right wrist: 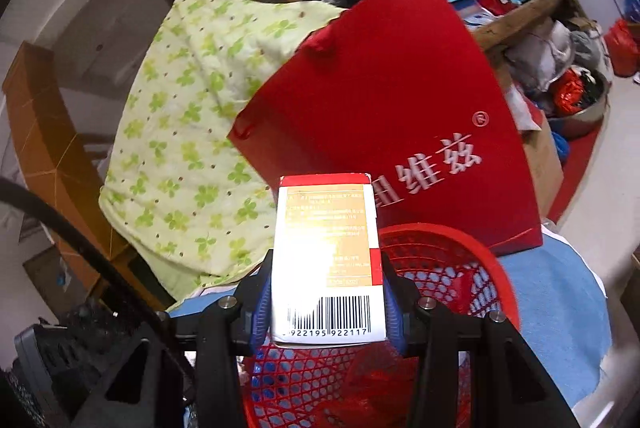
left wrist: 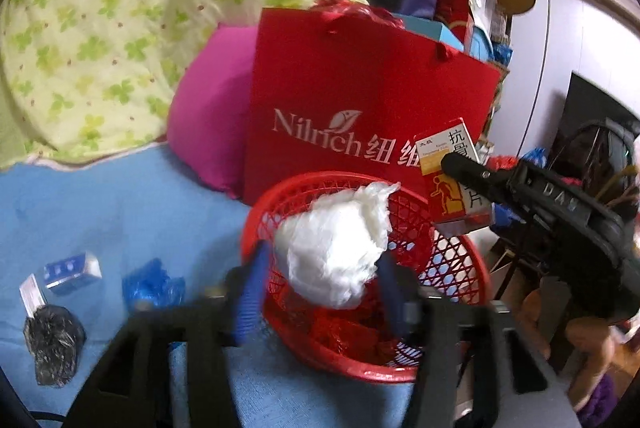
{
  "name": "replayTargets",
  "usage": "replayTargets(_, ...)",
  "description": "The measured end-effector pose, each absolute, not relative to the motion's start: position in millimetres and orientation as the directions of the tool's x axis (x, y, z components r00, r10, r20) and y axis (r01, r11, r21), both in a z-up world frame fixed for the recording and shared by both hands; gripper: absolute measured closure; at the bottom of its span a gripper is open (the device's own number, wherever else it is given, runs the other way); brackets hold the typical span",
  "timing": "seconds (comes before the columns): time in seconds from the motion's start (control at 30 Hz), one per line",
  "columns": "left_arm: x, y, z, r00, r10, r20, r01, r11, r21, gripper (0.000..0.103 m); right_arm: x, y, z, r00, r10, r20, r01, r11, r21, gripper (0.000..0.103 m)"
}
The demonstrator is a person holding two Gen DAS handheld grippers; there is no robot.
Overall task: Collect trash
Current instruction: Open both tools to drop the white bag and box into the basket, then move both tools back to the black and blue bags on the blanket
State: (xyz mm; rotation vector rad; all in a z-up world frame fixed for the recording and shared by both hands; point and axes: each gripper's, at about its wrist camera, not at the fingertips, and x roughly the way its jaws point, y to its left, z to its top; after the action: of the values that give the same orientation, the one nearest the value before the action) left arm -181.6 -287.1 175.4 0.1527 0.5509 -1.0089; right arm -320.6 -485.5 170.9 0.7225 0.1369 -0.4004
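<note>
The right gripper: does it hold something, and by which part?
The right gripper holds a white-and-red cardboard medicine box, clamped by its two long sides near the barcode end, above the red plastic mesh basket.

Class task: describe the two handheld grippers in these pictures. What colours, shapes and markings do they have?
Both grippers have black bodies with cut-out openings and silver bolts. The left gripper carries ribbed blue fingers. The right gripper has the same blue fingers; seen from the side in the left view it is a bulky black shell with raised lettering, partly unreadable. A black cable curves past it at the left of the right view.
</note>
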Motion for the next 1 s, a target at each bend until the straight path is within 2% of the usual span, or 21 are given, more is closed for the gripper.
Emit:
replayTargets(0.13,-185.3,-292.2,174.5,0.425,-0.757,-0.496,0.845,0.529,-0.083,0.029,-323.3,-490.8,167.5,0.915,-0.304,-0.266,0.404,0.656,0.638,0.049)
replayTargets(0.23,-179.4,-279.5,173.5,0.439,-0.755,-0.487,0.834,0.544,-0.094,0.028,-326.0,-493.5,165.2,0.919,-0.301,-0.255,0.393,0.638,0.662,0.035)
replayTargets(0.37,-164.1,-243.0,167.7,0.483,-0.735,-0.475,0.79,0.6,-0.127,0.027,-321.2,-486.6,169.4,0.919,-0.312,-0.243,0.393,0.659,0.641,0.036)
replayTargets(0.5,-144.0,-186.5,153.9,0.575,-0.662,-0.481,0.707,0.698,-0.114,0.027,-313.9,-458.4,183.3,0.931,-0.32,-0.179,0.363,0.743,0.562,0.036)
replayTargets(0.77,-97.2,-61.1,119.7,0.736,-0.441,-0.515,0.455,0.884,-0.106,0.026,-286.7,-364.3,202.5,0.986,-0.163,-0.024,0.162,0.926,0.342,0.035)
replayTargets(0.87,-85.2,-23.5,109.9,0.77,-0.379,-0.513,0.366,0.921,-0.132,0.026,-267.1,-330.2,200.4,0.997,-0.069,-0.041,0.079,0.951,0.298,0.033)
replayTargets(1.0,-72.3,-1.2,98.9,0.784,-0.341,-0.518,0.3,0.94,-0.165,0.026,-231.7,-291.3,187.0,0.989,0.023,-0.146,0.019,0.96,0.279,0.033)
